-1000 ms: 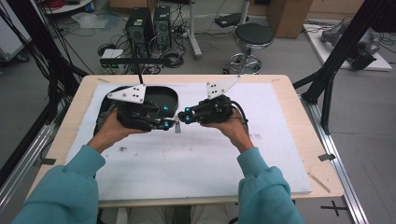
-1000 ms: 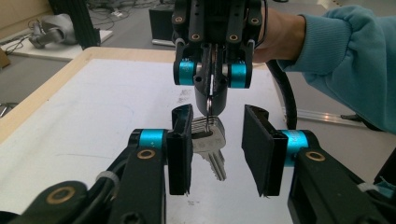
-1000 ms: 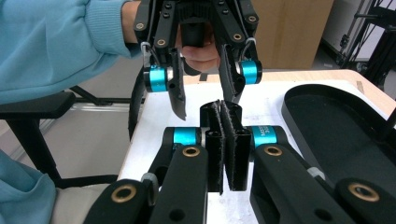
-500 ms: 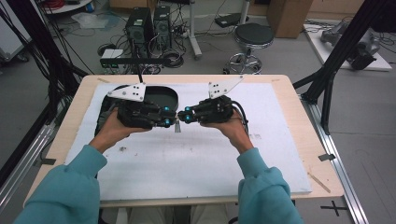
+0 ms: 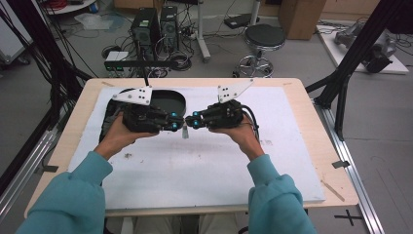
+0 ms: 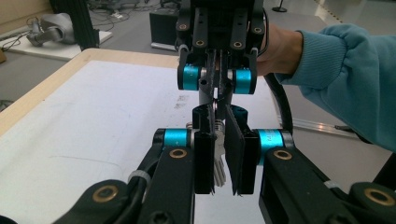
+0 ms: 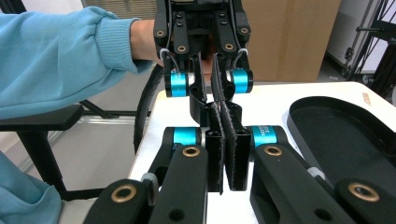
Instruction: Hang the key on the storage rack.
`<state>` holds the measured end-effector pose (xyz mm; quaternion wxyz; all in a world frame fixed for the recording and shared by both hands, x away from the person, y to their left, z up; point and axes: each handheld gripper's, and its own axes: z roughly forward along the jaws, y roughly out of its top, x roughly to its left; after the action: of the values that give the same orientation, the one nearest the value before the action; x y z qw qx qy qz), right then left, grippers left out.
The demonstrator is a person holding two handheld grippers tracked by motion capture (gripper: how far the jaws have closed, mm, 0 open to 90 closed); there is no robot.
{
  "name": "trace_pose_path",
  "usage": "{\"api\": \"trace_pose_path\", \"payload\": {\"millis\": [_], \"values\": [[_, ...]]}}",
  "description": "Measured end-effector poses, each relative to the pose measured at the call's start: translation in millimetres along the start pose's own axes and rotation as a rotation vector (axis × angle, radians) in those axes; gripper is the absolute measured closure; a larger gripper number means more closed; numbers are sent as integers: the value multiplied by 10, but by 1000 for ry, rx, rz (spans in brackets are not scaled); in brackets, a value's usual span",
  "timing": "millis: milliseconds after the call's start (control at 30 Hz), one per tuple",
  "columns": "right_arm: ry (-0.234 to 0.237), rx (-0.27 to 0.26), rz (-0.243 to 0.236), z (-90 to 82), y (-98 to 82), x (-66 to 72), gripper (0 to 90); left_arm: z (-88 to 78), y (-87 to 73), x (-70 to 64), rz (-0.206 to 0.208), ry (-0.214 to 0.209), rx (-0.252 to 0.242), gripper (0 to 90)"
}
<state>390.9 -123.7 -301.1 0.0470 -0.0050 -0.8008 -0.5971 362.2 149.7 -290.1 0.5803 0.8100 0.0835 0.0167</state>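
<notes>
Above open mat, both grippers pinch a fork.

Left gripper fingers closing on metal fork; right gripper clamps other end.

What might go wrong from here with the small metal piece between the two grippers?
1. The left gripper's jaws have just been closing around the metal piece; whether both pads press on it is unclear. If the right gripper lets go early, the piece may drop onto the table.
2. The grippers stand tip to tip, so a small push could knock their jaws together or twist the piece.
</notes>
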Motion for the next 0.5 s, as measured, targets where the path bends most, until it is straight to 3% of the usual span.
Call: {"api": "trace_pose_path", "payload": {"millis": [500], "values": [[18, -3, 9, 26, -11, -19, 884, -22, -4, 5, 1, 4, 15, 875]]}}
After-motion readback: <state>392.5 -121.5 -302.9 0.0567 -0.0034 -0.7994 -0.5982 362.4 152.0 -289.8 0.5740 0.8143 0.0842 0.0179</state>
